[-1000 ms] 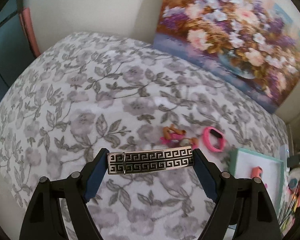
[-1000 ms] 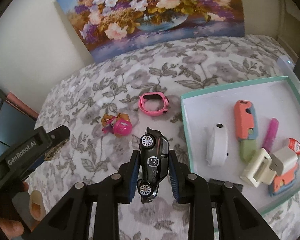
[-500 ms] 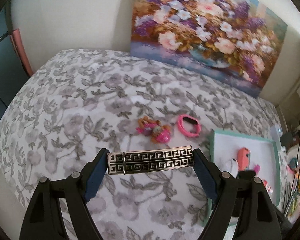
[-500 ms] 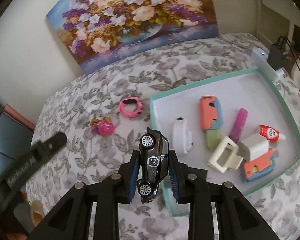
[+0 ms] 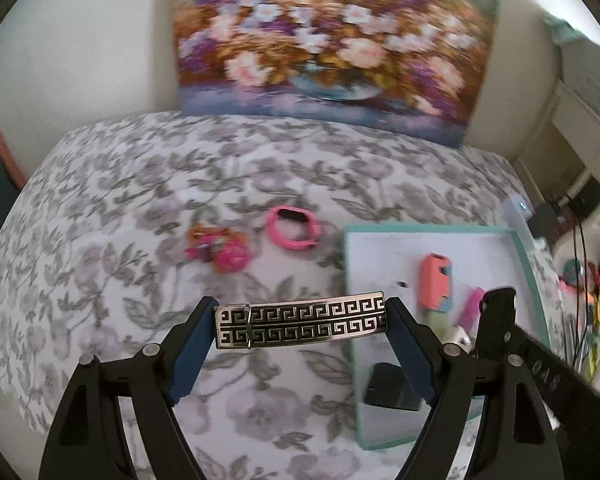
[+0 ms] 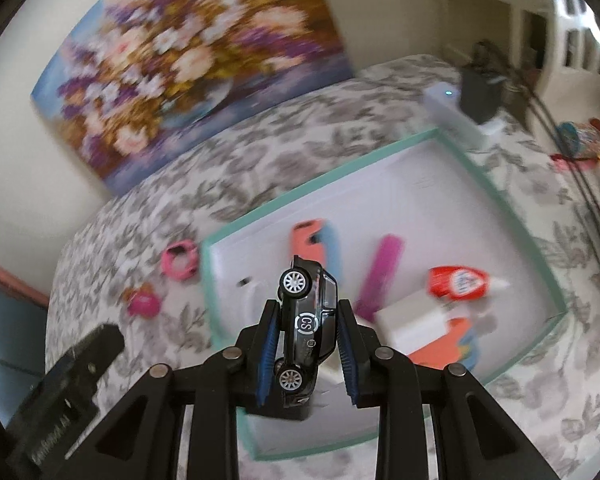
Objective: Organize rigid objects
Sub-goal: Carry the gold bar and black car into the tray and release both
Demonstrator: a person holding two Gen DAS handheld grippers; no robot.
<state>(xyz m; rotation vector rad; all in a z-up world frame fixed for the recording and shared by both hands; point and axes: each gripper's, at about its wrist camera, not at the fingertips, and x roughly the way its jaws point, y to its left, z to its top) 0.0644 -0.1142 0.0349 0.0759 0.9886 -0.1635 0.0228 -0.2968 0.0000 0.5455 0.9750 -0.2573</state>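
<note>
Left wrist view shows the left gripper (image 5: 300, 322) clamped end to end on a metal hair clip (image 5: 300, 325) with a black Greek-key pattern, held level above the floral bedspread (image 5: 112, 216) just left of the teal-rimmed tray (image 5: 525, 256). Beyond it on the bedspread lie a pink smartwatch (image 5: 293, 228) and, to its left, a small pink doll toy (image 5: 219, 248), near each other but apart. At the right edge the other gripper's finger carries pale lettering too blurred to read. From the right wrist view, the right gripper (image 6: 309, 322) pinches a black toy car (image 6: 307, 316) by its roof and underside, nose up, over the tray's near left part; a white roundel on the car's door reads "CS", with smaller print beneath that cannot be made out. Inside the tray (image 6: 496, 196) rest a coral and blue case (image 6: 313, 240), a magenta stick (image 6: 382, 272), a red-labelled glue bottle (image 6: 460, 283) whose writing is smeared, and a white block (image 6: 414, 322). A flower painting (image 6: 188, 60) leans against the wall.
</note>
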